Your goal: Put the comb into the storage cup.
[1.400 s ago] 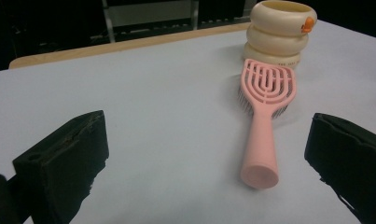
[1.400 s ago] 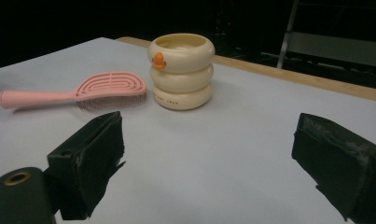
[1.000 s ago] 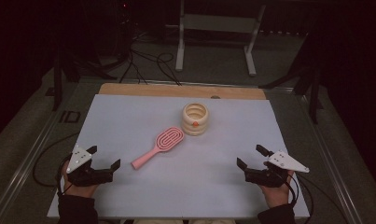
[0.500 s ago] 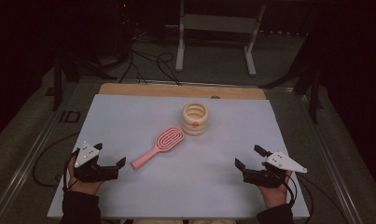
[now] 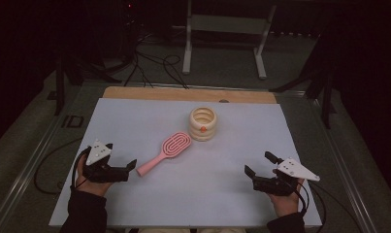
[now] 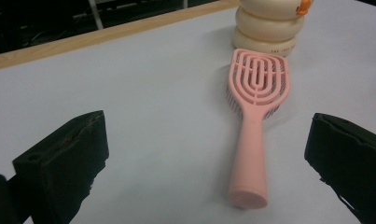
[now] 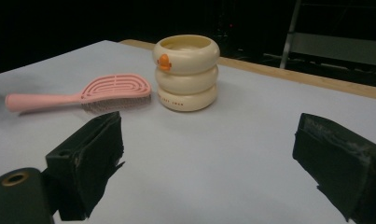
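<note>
Wide-open grippers over a white table (image 5: 135, 116), nothing held.

Well ahead of the right gripper (image 5: 262, 170), slightly to its left: cream ribbed holder (image 5: 203, 123), upright, orange spot on its side, just beside the brush head. Straight ahead of the left gripper (image 5: 125, 170), between the lines of its jaws and nearer the right one: pink hairbrush (image 6: 254, 121), bristles down, handle end pointing back toward the gripper, near but apart. Both pairs of jaws spread wide, empty, low over the tabletop.

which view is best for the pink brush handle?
Left gripper view: the brush handle runs lengthwise between the open jaws, its butt end nearest. High view shows it small; right gripper view shows it side-on, far off, left of the cream holder.
</note>
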{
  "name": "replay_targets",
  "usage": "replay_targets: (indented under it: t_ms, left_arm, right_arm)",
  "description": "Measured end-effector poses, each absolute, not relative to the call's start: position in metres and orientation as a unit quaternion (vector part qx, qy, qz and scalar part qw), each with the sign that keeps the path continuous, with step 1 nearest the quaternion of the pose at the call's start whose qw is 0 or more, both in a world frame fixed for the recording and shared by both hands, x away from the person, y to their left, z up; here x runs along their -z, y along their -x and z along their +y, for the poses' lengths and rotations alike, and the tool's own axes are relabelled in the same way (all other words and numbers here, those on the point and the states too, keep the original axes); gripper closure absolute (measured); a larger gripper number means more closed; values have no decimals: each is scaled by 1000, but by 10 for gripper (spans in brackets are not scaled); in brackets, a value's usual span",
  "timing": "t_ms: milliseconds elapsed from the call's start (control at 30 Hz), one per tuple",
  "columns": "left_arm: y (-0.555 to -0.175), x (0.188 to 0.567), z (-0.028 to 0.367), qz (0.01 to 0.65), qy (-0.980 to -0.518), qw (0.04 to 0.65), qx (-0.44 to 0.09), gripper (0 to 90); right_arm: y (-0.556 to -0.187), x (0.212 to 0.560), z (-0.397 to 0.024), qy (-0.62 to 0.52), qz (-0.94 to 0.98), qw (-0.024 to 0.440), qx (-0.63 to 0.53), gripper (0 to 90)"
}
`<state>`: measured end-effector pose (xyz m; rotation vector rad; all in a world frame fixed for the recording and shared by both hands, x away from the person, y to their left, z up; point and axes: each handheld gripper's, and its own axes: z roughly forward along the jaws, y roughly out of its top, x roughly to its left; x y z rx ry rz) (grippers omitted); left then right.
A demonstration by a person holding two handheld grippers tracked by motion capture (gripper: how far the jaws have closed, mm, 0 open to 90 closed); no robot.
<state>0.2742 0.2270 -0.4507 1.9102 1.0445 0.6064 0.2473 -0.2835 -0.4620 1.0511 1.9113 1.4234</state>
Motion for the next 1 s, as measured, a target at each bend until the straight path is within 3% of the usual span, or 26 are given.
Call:
replay_targets:
  t_ms: [1000]
  left_arm:
    - [-307, 436, 194, 398, -810, 366, -225, 7]
  right_arm:
    - [-246, 461, -285, -390, 706, 266, -528, 84]
